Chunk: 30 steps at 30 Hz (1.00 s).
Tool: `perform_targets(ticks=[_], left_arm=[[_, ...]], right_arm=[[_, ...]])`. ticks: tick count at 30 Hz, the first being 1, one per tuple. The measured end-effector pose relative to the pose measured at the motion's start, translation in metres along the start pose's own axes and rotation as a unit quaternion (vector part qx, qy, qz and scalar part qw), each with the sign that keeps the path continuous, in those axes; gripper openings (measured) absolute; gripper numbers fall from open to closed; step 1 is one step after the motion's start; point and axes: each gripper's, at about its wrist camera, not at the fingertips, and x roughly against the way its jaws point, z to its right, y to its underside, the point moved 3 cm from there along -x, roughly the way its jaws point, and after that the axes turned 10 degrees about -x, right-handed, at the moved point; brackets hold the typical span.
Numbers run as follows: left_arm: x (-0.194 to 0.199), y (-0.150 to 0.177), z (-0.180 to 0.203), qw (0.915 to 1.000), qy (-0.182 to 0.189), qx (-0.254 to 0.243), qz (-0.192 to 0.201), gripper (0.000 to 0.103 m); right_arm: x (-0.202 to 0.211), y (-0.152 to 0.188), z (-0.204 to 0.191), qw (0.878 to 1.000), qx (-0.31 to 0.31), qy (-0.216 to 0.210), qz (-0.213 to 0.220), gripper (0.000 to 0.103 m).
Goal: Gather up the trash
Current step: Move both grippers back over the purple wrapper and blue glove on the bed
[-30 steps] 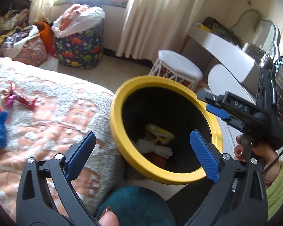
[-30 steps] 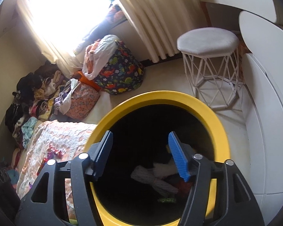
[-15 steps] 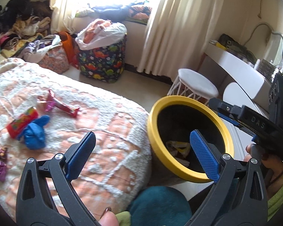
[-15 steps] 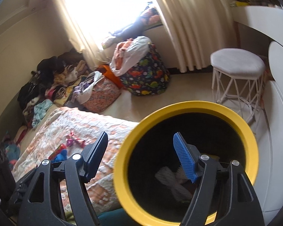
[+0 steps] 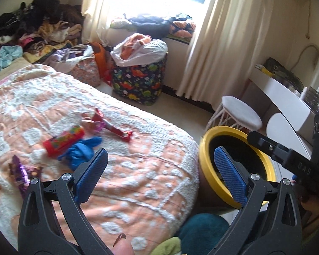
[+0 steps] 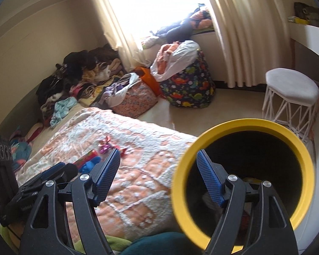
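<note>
Left gripper (image 5: 157, 176) hangs spread and empty; we find the wrappers (image 5: 63, 141) on the blanket (image 5: 138, 182) ahead and to its left, nearer than to the empty, spread right gripper (image 6: 158, 179) beside the bin (image 6: 306, 155).

Left gripper (image 5: 159, 174) jaws wide, nothing between; right gripper (image 6: 158, 176) likewise wide and empty, apparently both angled down.

Both my claws swung off bin (image 5: 204, 148) toward bed (image 5: 138, 170). Right claw (image 6: 158, 175) widened, nothing between pads. Wrappers (image 5: 108, 125) and blue glove (image 5: 83, 150) now ahead of left claw (image 5: 159, 170).
</note>
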Motion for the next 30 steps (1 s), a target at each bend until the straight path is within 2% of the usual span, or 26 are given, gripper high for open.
perform_targets(ticks=[17, 24, 30], left_arm=[[0.035, 0.018, -0.096, 0.9939, -0.091, 0.061, 0.014, 0.092], [0.043, 0.044, -0.135, 0.9894, -0.118, 0.084, -0.007, 0.092], [0.044, 0.067, -0.162, 0.9851, -0.125, 0.114, -0.033, 0.092]], right_arm=[[-0.049, 0.030, -0.090, 0.994, 0.077, -0.050, -0.065, 0.072], [-0.083, 0.040, -0.119, 0.988, 0.099, -0.063, -0.099, 0.072], [-0.120, 0.056, -0.141, 0.980, 0.114, -0.074, -0.144, 0.072]])
